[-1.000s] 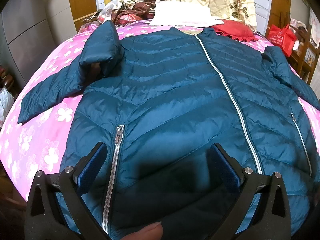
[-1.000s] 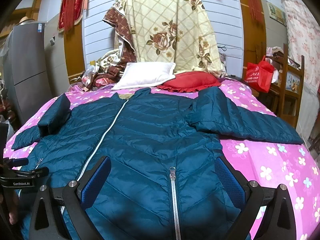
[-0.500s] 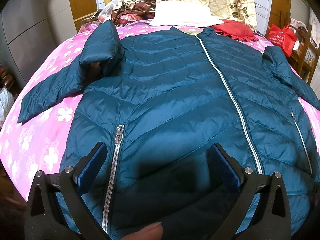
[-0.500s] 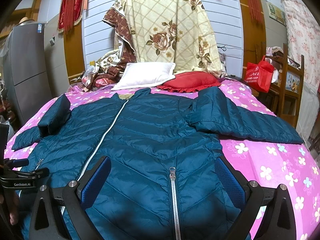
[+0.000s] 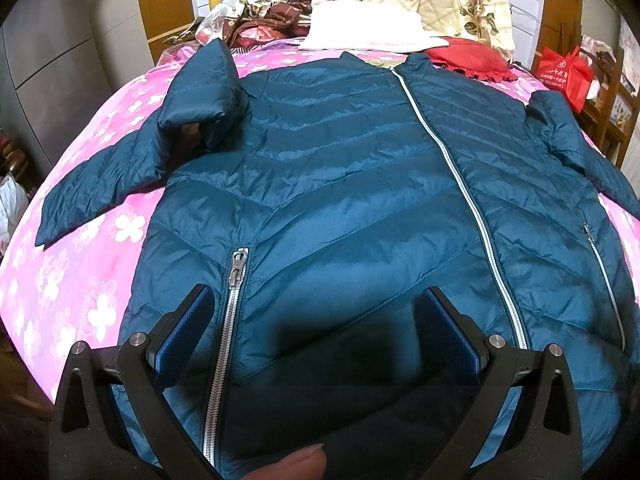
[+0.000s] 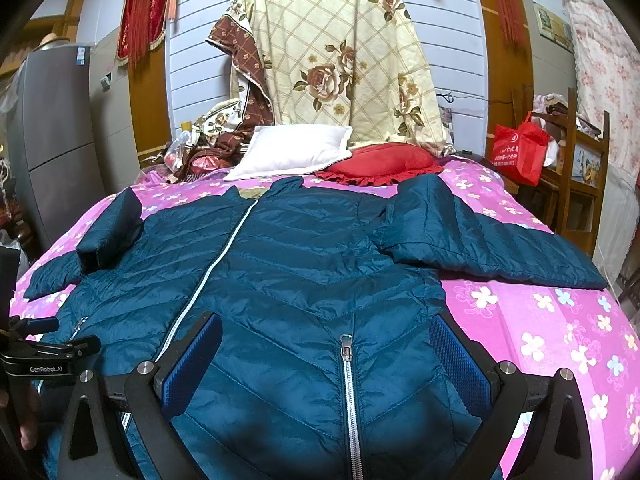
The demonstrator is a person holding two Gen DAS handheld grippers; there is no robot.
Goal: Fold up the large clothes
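Teal quilted down jacket: lies front-up and zipped on the bed, covered by a pink sheet printed with white flowers. Collar points toward the headboard end, hem toward the cameras. White centre zipper runs collar to hem.

Left sleeve: spread out over the sheet, with a raised fold at the shoulder. Right sleeve: stretched sideways across the sheet.

Left gripper: fingers wide apart, holding nothing, low over the hem area. The left pocket zipper runs just inside the left-hand blue pad; jacket fabric fills the gap between the pads. A fingertip of the person shows at the bottom edge.

Right gripper: fingers wide apart, empty, low over the jacket's right front panel. The right pocket zipper lies roughly midway between the pads.

Beyond the collar: white pillow, red frilled cushion, floral quilt draped upright. Red bag hangs at the right by wooden furniture.
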